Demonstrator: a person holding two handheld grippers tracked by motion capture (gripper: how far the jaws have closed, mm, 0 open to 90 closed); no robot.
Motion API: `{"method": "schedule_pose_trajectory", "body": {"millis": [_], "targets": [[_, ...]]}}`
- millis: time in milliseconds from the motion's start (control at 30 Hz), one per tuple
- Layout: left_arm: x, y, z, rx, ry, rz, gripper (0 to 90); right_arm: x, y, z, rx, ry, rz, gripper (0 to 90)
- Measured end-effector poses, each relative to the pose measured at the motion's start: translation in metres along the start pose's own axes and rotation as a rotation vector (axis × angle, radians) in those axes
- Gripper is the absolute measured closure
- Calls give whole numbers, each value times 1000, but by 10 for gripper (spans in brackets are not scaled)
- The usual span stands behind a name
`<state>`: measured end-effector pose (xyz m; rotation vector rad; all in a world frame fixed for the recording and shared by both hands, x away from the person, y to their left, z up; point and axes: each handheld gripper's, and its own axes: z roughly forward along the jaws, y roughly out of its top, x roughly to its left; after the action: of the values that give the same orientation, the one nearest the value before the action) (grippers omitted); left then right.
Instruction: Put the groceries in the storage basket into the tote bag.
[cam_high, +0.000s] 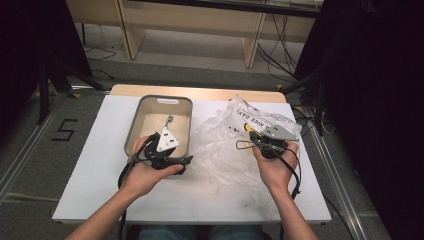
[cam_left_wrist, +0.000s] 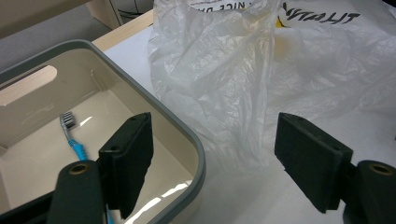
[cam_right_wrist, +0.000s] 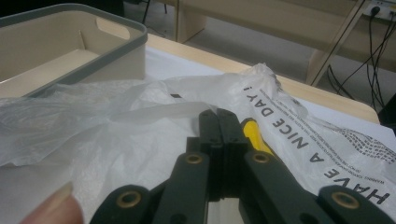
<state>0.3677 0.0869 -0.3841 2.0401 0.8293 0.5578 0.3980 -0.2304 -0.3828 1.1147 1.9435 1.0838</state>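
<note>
A crumpled clear plastic bag (cam_high: 220, 145) printed "HAVE A NICE DAY" lies on the white table, right of a beige bin with a grey rim (cam_high: 132, 130). A toothbrush (cam_high: 169, 120) with a blue handle (cam_left_wrist: 74, 140) lies in the bin. My left gripper (cam_high: 172, 150) hovers at the bin's near right corner; its jaws stand wide open (cam_left_wrist: 215, 140) with nothing between them, facing the bag (cam_left_wrist: 224, 70). My right gripper (cam_high: 252, 136) is shut (cam_right_wrist: 219, 114), its tips pinching a strip of the bag (cam_right_wrist: 93, 135). Something yellow (cam_right_wrist: 254, 135) lies beside the jaws, partly hidden by them.
The white tabletop (cam_high: 100, 175) has free room at the left and along the front. A wooden strip (cam_high: 200, 92) edges its far side. Beyond it are wooden furniture legs and cables on the floor (cam_high: 280, 55).
</note>
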Motion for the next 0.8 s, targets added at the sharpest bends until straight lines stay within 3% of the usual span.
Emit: {"method": "schedule_pose_trajectory", "body": {"millis": [467, 800], "targets": [[6, 6, -5, -5, 16, -25, 274, -1, -3, -2, -2, 6, -2, 900], [28, 6, -3, 24, 51, -76, 284, 1, -2, -1, 2, 10, -1, 900]]}}
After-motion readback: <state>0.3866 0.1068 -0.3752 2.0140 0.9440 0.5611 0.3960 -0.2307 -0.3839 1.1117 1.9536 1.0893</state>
